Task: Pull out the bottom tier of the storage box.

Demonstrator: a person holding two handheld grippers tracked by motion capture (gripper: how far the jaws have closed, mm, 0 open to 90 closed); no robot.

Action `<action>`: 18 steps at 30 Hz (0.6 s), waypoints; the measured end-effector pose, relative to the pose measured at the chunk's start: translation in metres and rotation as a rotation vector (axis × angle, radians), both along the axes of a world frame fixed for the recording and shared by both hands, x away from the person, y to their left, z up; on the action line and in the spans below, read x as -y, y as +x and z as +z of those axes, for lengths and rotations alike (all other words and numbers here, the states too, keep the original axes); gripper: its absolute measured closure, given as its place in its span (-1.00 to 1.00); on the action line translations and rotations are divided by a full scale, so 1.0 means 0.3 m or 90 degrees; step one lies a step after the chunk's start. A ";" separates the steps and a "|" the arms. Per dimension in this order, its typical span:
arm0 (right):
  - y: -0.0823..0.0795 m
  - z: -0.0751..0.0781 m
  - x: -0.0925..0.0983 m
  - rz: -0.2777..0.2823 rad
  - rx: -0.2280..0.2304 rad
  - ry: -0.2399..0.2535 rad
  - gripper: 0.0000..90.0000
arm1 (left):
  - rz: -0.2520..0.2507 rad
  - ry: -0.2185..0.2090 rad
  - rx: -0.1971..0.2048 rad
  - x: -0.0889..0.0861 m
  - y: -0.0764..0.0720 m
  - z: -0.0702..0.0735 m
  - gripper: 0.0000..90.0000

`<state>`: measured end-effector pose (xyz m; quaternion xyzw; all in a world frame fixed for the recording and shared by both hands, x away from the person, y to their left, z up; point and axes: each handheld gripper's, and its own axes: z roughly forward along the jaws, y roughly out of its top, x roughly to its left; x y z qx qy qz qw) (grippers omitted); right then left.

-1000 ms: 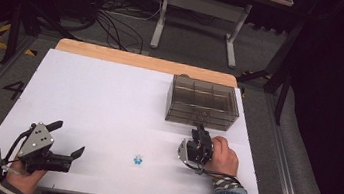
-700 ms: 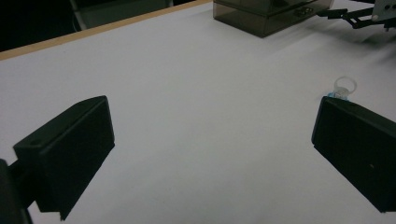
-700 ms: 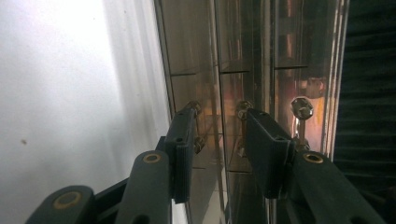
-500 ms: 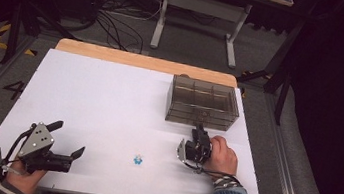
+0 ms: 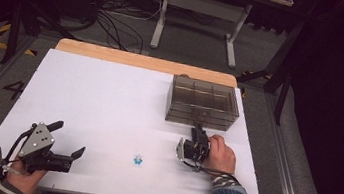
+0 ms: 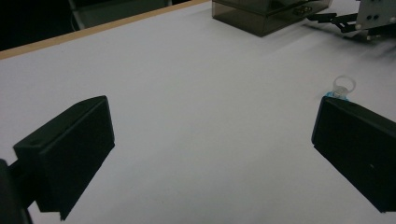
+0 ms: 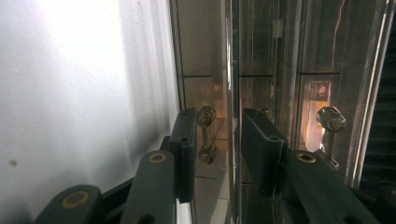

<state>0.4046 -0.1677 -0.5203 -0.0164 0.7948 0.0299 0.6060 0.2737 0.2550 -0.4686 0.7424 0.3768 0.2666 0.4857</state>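
A smoky clear drawer box (image 5: 203, 101) stands at the table's right rear, and its front (image 7: 280, 70) looms close in the right gripper view. My right gripper (image 5: 199, 130), turned on its side, points at the box's lower front. Its jaws (image 7: 219, 135) stand narrowly apart around a small metal knob (image 7: 206, 115) that sits close to one jaw; I see no contact. A second knob (image 7: 330, 119) shows farther over. My left gripper (image 5: 68, 138) rests at the front left, open wide (image 6: 210, 140) with nothing between its jaws. A small blue-and-clear piece (image 5: 138, 160) lies between the grippers, beside one left jaw (image 6: 342, 88).
The white table top (image 5: 108, 104) has a wooden back edge (image 5: 144, 62). Beyond it are a metal stand (image 5: 199, 10) and cables on the floor. The right hand (image 5: 220, 156) and its denim sleeve come in at the front right.
The right hand shifted very slightly at the box's front. The left gripper has not moved.
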 end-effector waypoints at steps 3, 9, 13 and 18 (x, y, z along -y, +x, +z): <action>0.004 -0.006 0.000 0.001 0.005 0.003 0.50 | 0.000 0.001 0.001 0.000 0.000 0.000 -1.00; 0.018 -0.022 -0.002 -0.001 0.005 -0.010 0.54 | 0.000 0.003 0.000 0.000 0.000 0.000 -1.00; 0.027 -0.036 -0.008 -0.001 0.012 -0.017 0.59 | 0.000 -0.001 -0.001 -0.003 0.002 0.000 -1.00; 0.032 -0.045 -0.010 -0.003 0.016 -0.018 0.64 | -0.001 0.002 -0.001 -0.001 0.002 0.000 -1.00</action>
